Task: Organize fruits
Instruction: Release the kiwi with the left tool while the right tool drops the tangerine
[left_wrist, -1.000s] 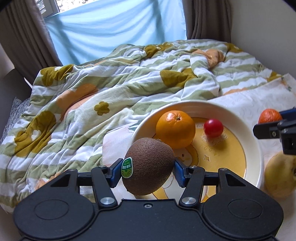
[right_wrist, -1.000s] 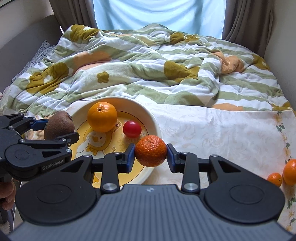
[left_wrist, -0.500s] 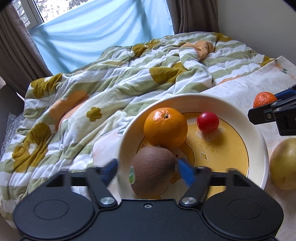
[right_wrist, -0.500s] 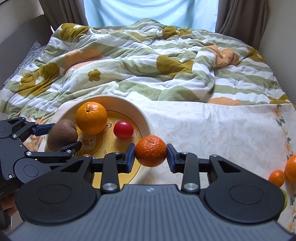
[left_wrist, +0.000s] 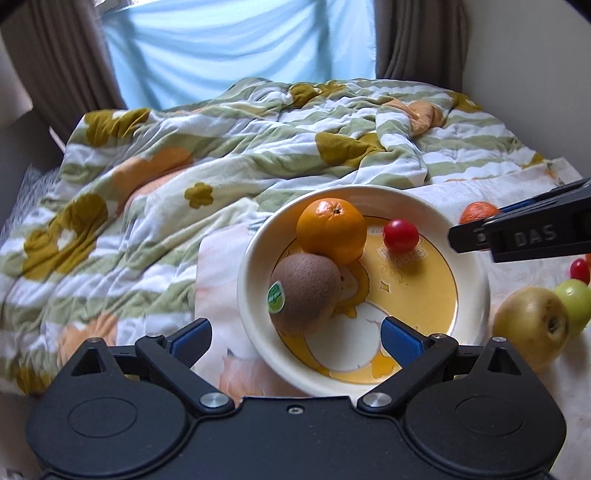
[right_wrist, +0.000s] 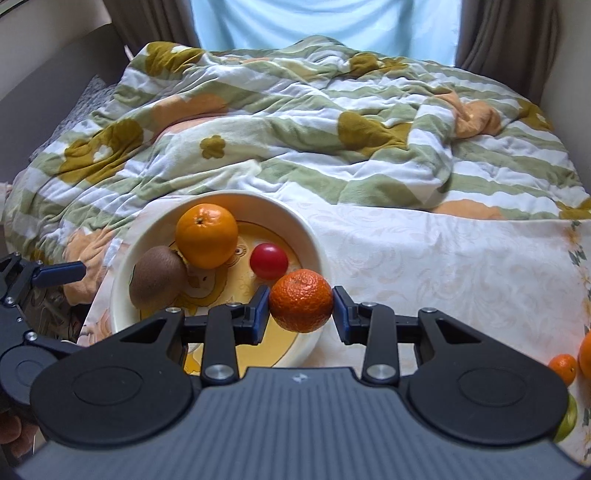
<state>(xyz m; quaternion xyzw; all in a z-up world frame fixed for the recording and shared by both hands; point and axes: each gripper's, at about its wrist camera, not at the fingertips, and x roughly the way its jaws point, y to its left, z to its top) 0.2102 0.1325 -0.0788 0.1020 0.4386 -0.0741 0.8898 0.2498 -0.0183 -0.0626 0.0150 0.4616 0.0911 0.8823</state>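
Kiwi (left_wrist: 304, 290): brown, fuzzy, egg-shaped, with a green oval sticker on its left end. It lies inside the bowl (left_wrist: 476, 295) at about 9 o'clock on the bowl floor, touching the orange (left_wrist: 331, 229), which sits at 11 o'clock. A small red tomato (left_wrist: 400, 235) lies at 1 o'clock, apart from both.

Bowl: cream rim, yellow floor with a cartoon print, resting on a pale cloth (right_wrist: 443, 254) spread over the bed, with a striped green and white quilt (right_wrist: 295, 122) behind it.

Left gripper (left_wrist: 295, 338): jaws spread wide, blue pads clear of the kiwi on either side, holding nothing. It stands at the bowl's 6 o'clock edge.

Right gripper (right_wrist: 300, 306): jaws clamped on a mandarin (right_wrist: 301, 300), deep orange with pebbled skin, held over the bowl's near right rim at about 4 o'clock.

Outside the bowl, at 3 to 4 o'clock in the left wrist view: a yellow pear (left_wrist: 532, 328), a green fruit (left_wrist: 576, 304) just behind it, and a second small red fruit (left_wrist: 580, 269).

Change from one second ago: the kiwi was then gripped between the left jaws above the bowl's near rim; it is now released and lying in the bowl, and the jaws have opened. The mandarin remains held by the right gripper.
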